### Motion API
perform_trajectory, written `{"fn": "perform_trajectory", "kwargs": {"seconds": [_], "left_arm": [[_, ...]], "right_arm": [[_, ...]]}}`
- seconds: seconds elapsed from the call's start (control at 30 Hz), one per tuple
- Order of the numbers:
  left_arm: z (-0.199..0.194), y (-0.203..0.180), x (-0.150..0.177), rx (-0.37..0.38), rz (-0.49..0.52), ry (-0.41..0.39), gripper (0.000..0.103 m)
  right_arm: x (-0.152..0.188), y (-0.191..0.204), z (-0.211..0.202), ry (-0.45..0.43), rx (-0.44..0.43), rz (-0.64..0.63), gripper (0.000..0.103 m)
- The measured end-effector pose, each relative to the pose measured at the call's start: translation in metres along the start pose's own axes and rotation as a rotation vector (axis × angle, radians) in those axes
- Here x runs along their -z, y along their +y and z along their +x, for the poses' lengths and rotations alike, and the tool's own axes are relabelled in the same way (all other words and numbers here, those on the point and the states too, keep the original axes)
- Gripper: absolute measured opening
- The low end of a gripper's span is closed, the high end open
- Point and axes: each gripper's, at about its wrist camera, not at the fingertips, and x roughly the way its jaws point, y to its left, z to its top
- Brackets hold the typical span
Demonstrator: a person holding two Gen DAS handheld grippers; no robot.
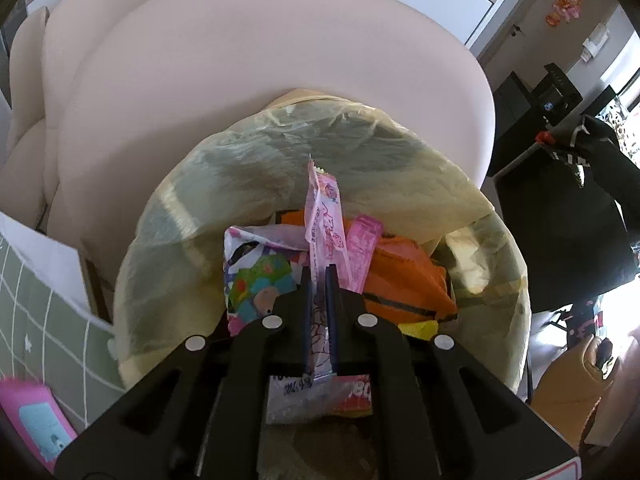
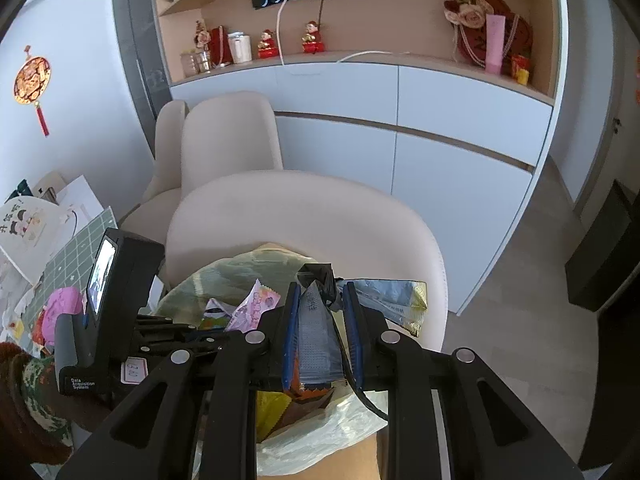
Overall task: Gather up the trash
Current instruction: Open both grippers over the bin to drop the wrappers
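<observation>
A bin lined with a yellowish bag [image 1: 248, 184] holds several wrappers, among them an orange packet [image 1: 404, 276] and a colourful packet [image 1: 256, 280]. My left gripper [image 1: 319, 280] is shut on a pink and white wrapper [image 1: 324, 216] and holds it upright over the bin. My right gripper [image 2: 322, 300] is over the same bin [image 2: 224, 276] and is shut on a silver foil wrapper [image 2: 316, 328] with a crumpled black piece [image 2: 320, 276] at its tip. A silver and gold packet [image 2: 396, 300] lies just right of it. The left gripper's body [image 2: 116, 292] shows in the right wrist view.
A cream chair [image 1: 280, 60] stands right behind the bin, with more cream chairs [image 2: 224, 136] beyond. A table with a green grid mat [image 1: 44, 320] and a pink item [image 1: 36, 416] is to the left. White cabinets [image 2: 440, 128] line the back wall. Dark furniture [image 1: 560, 220] stands right.
</observation>
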Motion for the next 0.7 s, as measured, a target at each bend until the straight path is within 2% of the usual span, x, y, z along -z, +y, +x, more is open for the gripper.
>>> {"fn": "perform_trajectory", "kwargs": {"seconds": [0.07,0.17,0.33,0.37,0.5,0.7], "left_arm": [[0.002,0.000,-0.002,-0.002,-0.001,-0.004,0.010],[-0.001,0.003,-0.001,0.052,-0.016,-0.019,0.023],[-0.026,0.012,0.007,0.042,-0.042,-0.082,0.036],[-0.034,0.016,0.010,0.053,-0.053,-0.094,0.042],[-0.062,0.032,0.021,0.054,-0.091,-0.150,0.043],[-0.096,0.058,0.045,0.026,-0.154,-0.194,0.043]], "right_arm": [[0.000,-0.003,0.004,0.004,-0.001,0.005,0.021],[-0.001,-0.007,0.010,0.012,-0.008,0.016,0.021],[-0.001,-0.003,0.017,0.021,-0.031,0.037,0.021],[-0.001,0.000,0.018,0.022,-0.041,0.036,0.021],[0.000,0.021,0.024,0.025,-0.075,-0.010,0.021],[0.007,0.047,0.052,0.090,-0.147,-0.032,0.021]]}}
